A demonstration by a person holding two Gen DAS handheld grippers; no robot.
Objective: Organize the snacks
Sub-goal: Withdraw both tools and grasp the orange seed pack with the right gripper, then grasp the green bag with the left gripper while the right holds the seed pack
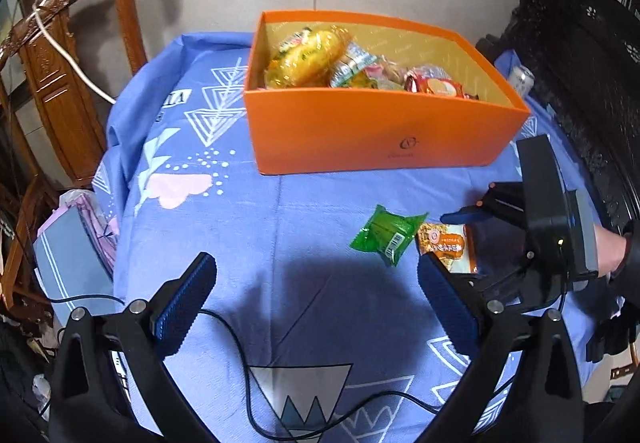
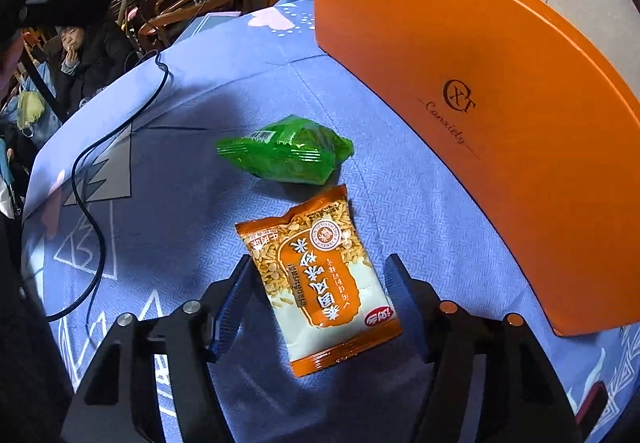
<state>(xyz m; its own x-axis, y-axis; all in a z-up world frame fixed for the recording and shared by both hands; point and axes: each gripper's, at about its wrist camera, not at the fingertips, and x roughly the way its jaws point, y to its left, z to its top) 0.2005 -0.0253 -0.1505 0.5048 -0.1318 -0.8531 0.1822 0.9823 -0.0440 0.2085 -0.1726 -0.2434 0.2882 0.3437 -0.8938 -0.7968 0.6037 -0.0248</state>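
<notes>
Right gripper [image 2: 318,297]: I am holding it tilted steeply down over the table; its jaws are standing partly apart, one on each side of the orange-and-white snack packet [image 2: 320,275]. The left pad is sitting just at the packet's left edge; the right pad is standing a little clear of the right edge. I cannot tell whether either pad is pressing yet, and the packet is lying flat, not lifted.

Left gripper [image 1: 316,299]: I am holding it with jaws spread wide, nothing between them, only the blue patterned tablecloth [image 1: 240,211] showing in the gap.

Orange-and-white snack packet, from the left side [image 1: 446,245]: it is lying just beyond my left gripper's right finger, partly hidden by the right gripper's body.

Green snack packet [image 2: 286,151]: it is lying on the cloth just past the orange-and-white packet, nearly touching its far edge, outside both sets of jaws. From the left wrist view it [image 1: 388,239] is sitting ahead and right of centre.

Black cable [image 2: 100,163]: it is trailing across the cloth to the left of both packets.

Orange box [image 1: 372,131]: it is standing farther back on the table, open-topped, with several wrapped snacks [image 1: 316,57] lying inside.

Carved wooden chair [image 1: 72,55]: it is standing beyond the table's far left edge.
</notes>
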